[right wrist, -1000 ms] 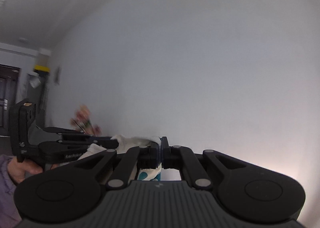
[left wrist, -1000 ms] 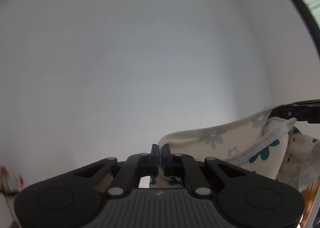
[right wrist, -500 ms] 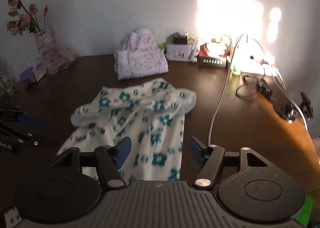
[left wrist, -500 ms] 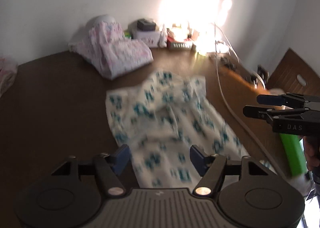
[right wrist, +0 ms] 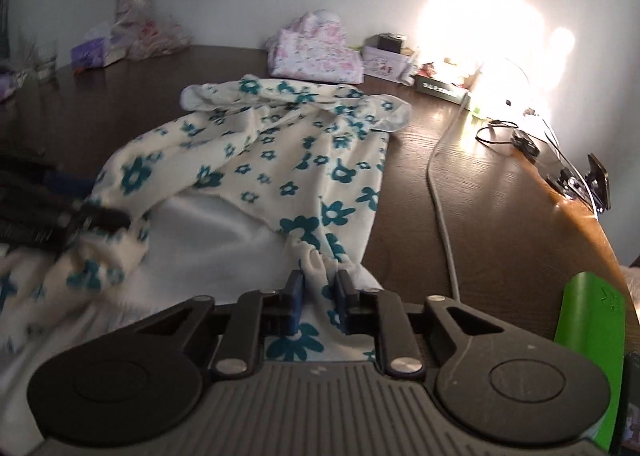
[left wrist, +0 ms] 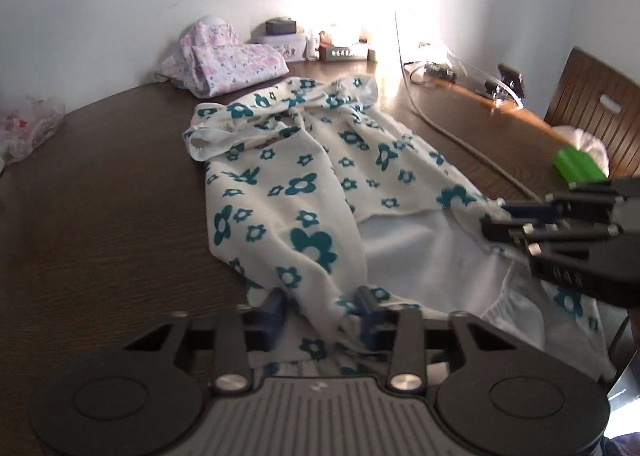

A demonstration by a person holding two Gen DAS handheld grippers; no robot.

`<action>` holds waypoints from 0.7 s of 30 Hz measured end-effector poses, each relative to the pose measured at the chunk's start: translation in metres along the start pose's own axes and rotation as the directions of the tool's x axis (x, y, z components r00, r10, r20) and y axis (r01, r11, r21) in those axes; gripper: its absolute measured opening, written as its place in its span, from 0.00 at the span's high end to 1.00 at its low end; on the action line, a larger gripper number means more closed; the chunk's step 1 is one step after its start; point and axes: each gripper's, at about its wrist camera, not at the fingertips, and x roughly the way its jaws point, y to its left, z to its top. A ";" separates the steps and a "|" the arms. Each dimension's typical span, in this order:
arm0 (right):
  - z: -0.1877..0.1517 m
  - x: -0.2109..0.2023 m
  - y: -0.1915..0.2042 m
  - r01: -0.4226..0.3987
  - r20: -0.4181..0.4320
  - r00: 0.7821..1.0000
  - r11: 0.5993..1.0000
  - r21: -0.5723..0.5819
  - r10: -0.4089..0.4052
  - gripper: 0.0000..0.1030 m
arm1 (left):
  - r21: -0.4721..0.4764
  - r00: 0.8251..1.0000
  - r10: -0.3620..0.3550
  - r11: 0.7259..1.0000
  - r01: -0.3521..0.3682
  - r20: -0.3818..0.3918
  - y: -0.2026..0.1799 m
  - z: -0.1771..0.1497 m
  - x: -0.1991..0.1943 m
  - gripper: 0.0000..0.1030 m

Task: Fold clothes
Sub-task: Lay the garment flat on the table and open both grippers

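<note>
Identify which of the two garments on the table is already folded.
The pink floral garment by the wall; the teal-flowered garment lies spread and rumpled.

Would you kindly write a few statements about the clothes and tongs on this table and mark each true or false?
1. The flowered garment lies spread on the dark table. True.
2. Cloth sits between the fingers of the right tongs. True.
3. The pink folded clothes lie on top of the flowered garment. False: they sit apart, by the wall.
4. The left tongs have nothing between their fingers. False: flowered cloth is bunched there.
</note>
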 end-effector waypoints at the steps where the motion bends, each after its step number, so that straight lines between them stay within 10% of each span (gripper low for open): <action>1: -0.003 -0.004 0.003 -0.025 -0.004 1.000 1.000 -0.011 0.025 0.90 | -0.003 1.000 0.023 1.000 -0.023 0.000 0.005 0.000 0.001 0.72; 6: -0.003 -0.013 0.034 -0.298 -0.012 0.954 0.954 -0.013 0.298 0.86 | -0.004 0.980 0.199 0.980 -0.199 0.015 0.037 0.012 0.015 0.84; 9: 0.001 -0.013 0.057 -0.494 0.028 0.868 0.869 -0.035 0.495 0.78 | 0.061 0.919 0.389 0.918 -0.393 0.062 0.061 0.030 0.035 0.79; 12: 0.013 -0.024 0.042 -0.500 0.139 0.858 0.866 -0.005 0.495 0.74 | 0.044 0.838 0.544 0.837 -0.545 0.038 0.086 0.051 0.038 0.68; 16: 0.034 0.000 -0.014 -0.265 0.170 0.957 0.944 0.197 0.233 0.59 | -0.143 0.912 0.407 0.907 -0.396 0.055 0.091 0.057 -0.025 0.26; 21: 0.058 0.047 -0.051 -0.058 0.091 0.995 0.950 0.306 0.031 0.59 | -0.095 0.996 0.066 0.994 -0.060 0.065 0.032 0.025 -0.051 0.23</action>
